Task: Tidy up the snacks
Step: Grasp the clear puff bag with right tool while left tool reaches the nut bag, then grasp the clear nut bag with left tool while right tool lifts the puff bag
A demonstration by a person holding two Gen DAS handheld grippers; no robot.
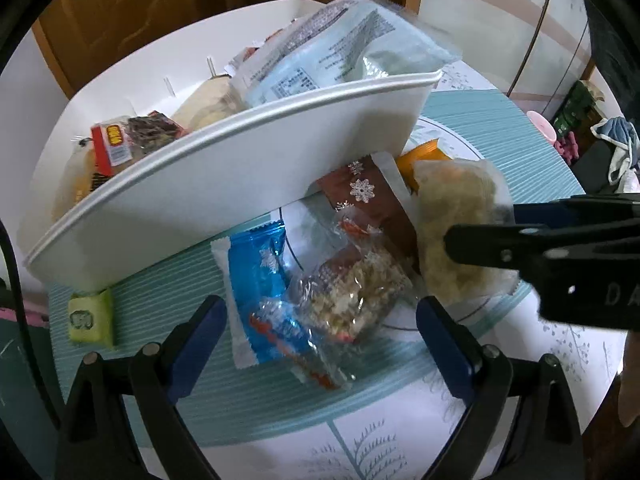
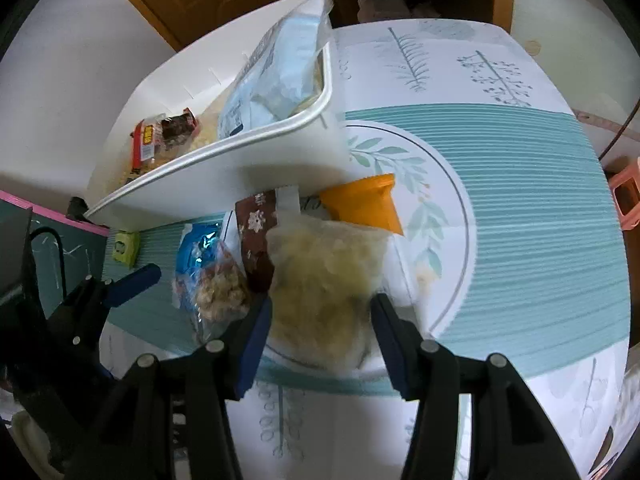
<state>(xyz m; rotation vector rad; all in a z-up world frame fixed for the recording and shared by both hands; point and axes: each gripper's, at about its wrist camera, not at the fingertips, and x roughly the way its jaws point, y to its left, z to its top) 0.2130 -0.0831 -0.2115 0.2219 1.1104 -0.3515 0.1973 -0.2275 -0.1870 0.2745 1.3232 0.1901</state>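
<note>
Snacks are being binned: right gripper (image 2: 322,312) clamps the pale crumbly packet (image 2: 324,272), left gripper (image 1: 320,320) gapes, next lifting into the white bin (image 2: 224,172).

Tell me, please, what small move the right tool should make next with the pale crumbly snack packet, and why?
Probably lift it and carry it toward the white bin. The right tool has its fingers either side of the pale snack packet, seemingly closed on it, and other snacks already lie inside the bin. The left tool stands open over the blue packet, so it isn't in the way.
</note>
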